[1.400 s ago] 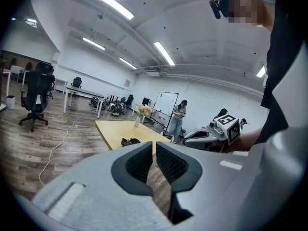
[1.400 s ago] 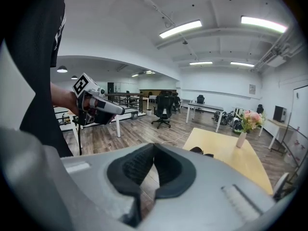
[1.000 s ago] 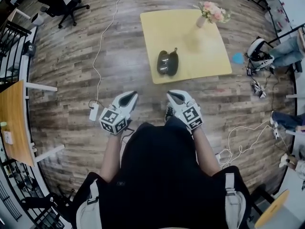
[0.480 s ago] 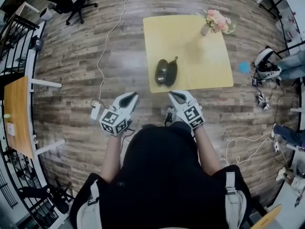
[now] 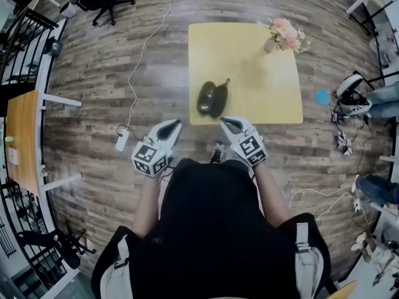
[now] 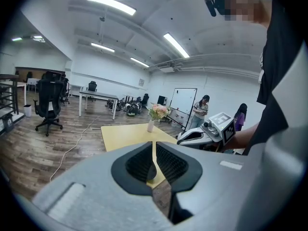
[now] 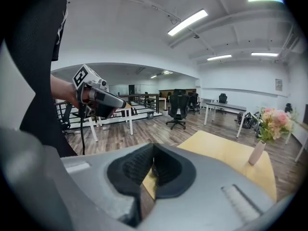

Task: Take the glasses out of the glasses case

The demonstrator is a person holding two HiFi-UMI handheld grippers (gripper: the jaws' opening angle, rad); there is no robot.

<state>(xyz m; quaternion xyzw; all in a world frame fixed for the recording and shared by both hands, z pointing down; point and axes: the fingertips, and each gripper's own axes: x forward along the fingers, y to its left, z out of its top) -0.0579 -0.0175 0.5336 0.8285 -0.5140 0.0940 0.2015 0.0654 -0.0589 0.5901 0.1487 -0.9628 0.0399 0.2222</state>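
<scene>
at lower centre, the white left gripper [image 5: 167, 127] and white right gripper [image 5: 228, 124] are held apart, each with jaws pressed together on nothing. just above, the dark oval glasses case [image 5: 212, 98] is seen at the lower left of the square yellow table [image 5: 262, 92]; a vase of pink flowers [image 5: 282, 33] is set at its upper right.

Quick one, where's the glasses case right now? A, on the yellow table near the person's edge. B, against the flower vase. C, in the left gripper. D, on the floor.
A: the glasses case lies on the yellow table by its near edge, apart from the flower vase; the left gripper and right gripper are shut and empty.
</scene>
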